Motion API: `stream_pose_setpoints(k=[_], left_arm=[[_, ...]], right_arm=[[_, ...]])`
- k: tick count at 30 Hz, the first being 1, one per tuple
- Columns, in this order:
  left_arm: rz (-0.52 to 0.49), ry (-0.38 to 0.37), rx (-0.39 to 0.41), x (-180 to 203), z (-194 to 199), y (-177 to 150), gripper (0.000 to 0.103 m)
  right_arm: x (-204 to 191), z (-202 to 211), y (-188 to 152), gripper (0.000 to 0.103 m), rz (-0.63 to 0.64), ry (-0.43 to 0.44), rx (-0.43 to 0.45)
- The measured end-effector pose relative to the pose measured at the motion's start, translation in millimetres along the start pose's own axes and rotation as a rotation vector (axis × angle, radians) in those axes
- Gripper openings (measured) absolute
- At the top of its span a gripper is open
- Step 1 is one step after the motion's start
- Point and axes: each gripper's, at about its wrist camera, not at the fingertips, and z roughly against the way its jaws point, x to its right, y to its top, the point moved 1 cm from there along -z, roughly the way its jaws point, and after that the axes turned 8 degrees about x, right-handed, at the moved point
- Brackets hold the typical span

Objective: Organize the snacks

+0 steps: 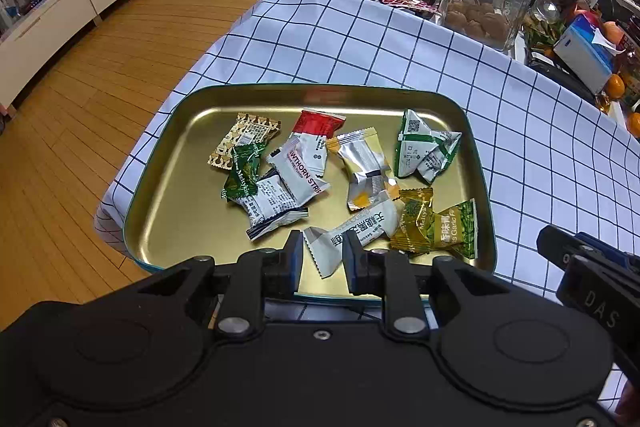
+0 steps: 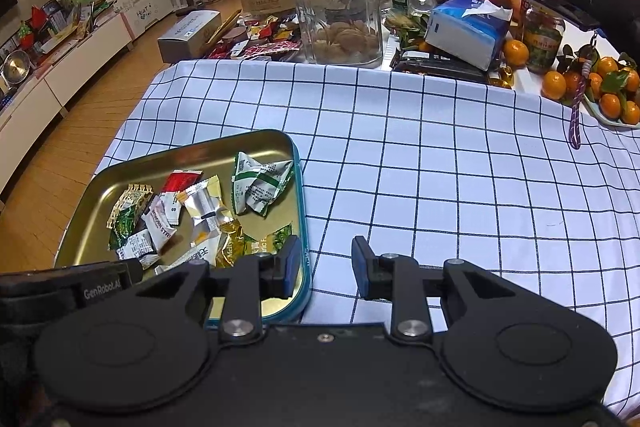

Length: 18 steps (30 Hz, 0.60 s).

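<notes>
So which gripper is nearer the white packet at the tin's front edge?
Left. The left gripper has the white packet between its fingers; the right gripper hangs past the tin's right rim.

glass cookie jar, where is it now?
The glass cookie jar stands past the checked cloth's far edge, centre in right wrist view, left of the tissue pack.

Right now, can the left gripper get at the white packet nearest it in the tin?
Probably yes. The left gripper hangs over the near edge of the tin with jaws apart, and the white packet's crimped end lies between the fingers, nothing on top. Whether the pads touch it is unclear.
</notes>
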Motion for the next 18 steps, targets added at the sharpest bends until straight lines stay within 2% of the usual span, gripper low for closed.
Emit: stream_pose_setpoints(k=[18], left_arm=[[-0.001,-0.011,-0.019,1.1,-1.7,-0.3,0.031]], right_arm=[[-1.9,-0.5,-2.9,0.03,0.01,0.002,-0.009]])
